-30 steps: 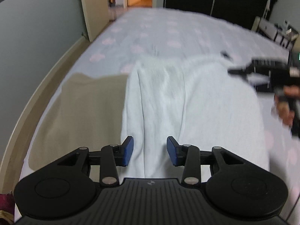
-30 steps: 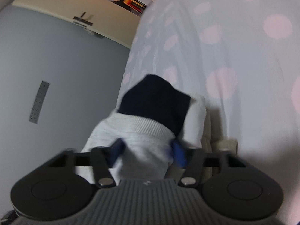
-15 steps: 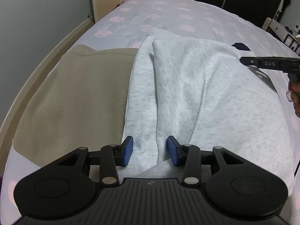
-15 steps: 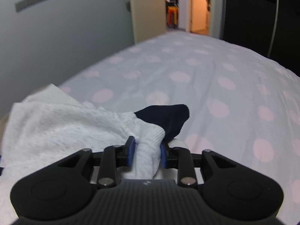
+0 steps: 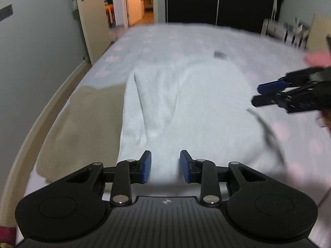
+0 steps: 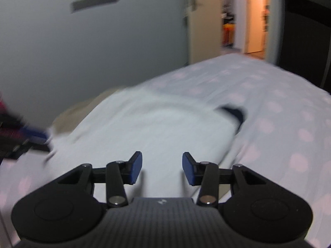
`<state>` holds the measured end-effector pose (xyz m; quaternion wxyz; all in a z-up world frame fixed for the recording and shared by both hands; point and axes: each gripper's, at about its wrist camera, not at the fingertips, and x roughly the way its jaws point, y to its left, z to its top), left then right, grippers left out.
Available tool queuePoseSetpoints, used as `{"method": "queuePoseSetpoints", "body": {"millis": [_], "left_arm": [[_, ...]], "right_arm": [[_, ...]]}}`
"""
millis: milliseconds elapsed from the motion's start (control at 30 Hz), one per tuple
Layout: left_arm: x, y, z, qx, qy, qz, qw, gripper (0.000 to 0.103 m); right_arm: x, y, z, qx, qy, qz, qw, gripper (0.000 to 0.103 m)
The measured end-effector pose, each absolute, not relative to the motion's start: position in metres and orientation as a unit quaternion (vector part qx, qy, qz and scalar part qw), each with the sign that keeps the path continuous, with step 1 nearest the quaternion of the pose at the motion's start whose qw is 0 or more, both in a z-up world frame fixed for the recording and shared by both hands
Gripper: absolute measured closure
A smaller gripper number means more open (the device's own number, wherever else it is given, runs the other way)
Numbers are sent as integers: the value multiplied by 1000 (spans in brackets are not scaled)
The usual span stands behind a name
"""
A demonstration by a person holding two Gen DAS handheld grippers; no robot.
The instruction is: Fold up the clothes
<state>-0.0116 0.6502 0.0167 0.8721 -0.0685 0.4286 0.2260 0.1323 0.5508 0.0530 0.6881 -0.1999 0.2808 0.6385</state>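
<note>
A light grey sweatshirt [image 5: 186,107] lies spread on the bed, a dark navy patch [image 6: 235,113] showing at its far end. My left gripper [image 5: 165,166] hovers over the near hem with its jaws closing. Grey cloth shows in the gap, but the blue pads [image 5: 147,165] stand apart from it. My right gripper [image 6: 162,170] is above the garment's right side with its jaws opening and nothing between them. In the left wrist view the right gripper [image 5: 266,95] hangs off the garment's right edge. The left gripper [image 6: 35,136] is a blur at the left of the right wrist view.
A beige cloth [image 5: 82,128] lies flat beside the sweatshirt on the left. The bed [image 5: 206,39] has a pale cover with pink dots. A grey wall [image 5: 41,51] runs along its left side, with an open door [image 5: 93,20] and dark wardrobes [image 5: 217,0] beyond.
The right gripper has let go of the grey cuff it pinched and drawn back and upward. The left gripper has pulled back from the garment, and its jaws stand narrower.
</note>
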Motion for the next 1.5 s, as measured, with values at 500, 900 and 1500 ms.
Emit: {"method": "queuePoseSetpoints", "body": {"millis": [500, 900, 1500], "left_arm": [[-5, 675, -55, -162, 457, 274, 830, 80], [-21, 587, 54, -94, 365, 306, 874, 43], [-74, 445, 156, -115, 218, 352, 903, 26]], "right_arm": [[100, 589, -12, -276, 316, 586, 693, 53], [88, 517, 68, -203, 342, 584, 707, 44], [12, 344, 200, -172, 233, 587, 756, 20]]}}
